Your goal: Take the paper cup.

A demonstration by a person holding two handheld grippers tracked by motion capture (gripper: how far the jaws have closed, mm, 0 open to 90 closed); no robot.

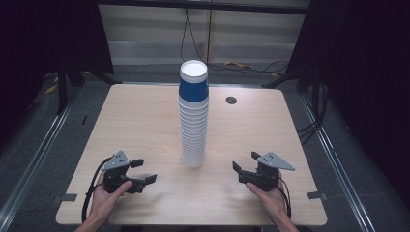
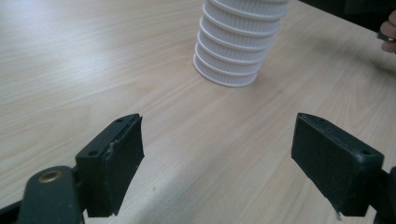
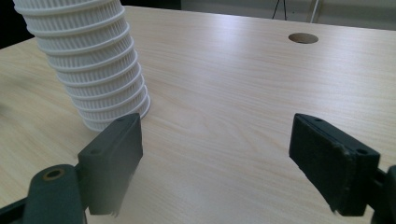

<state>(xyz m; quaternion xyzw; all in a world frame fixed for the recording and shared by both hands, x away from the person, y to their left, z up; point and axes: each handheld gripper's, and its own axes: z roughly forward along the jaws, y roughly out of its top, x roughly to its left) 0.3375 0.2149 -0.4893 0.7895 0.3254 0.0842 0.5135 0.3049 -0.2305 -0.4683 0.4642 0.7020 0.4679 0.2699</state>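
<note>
A tall stack of upturned paper cups (image 1: pixel 194 116) stands in the middle of the wooden table (image 1: pixel 140 121); its lower cups are white and ribbed, the top one has a blue band. My left gripper (image 1: pixel 143 171) rests near the front left, open, nothing between its jaws. My right gripper (image 1: pixel 245 162) rests near the front right, also open and empty. In the left gripper view the stack's base (image 2: pixel 233 51) lies ahead of my left gripper (image 2: pixel 217 154). The right gripper view has the stack (image 3: pixel 88 60) ahead to the left of my right gripper (image 3: pixel 215 158).
A round cable hole (image 1: pixel 231 100) sits in the table's far right part, also the hole (image 3: pixel 303 38) in the right gripper view. Dark curtains and stands flank the table; cables lie on the floor behind it. A hand (image 2: pixel 388 32) shows far right.
</note>
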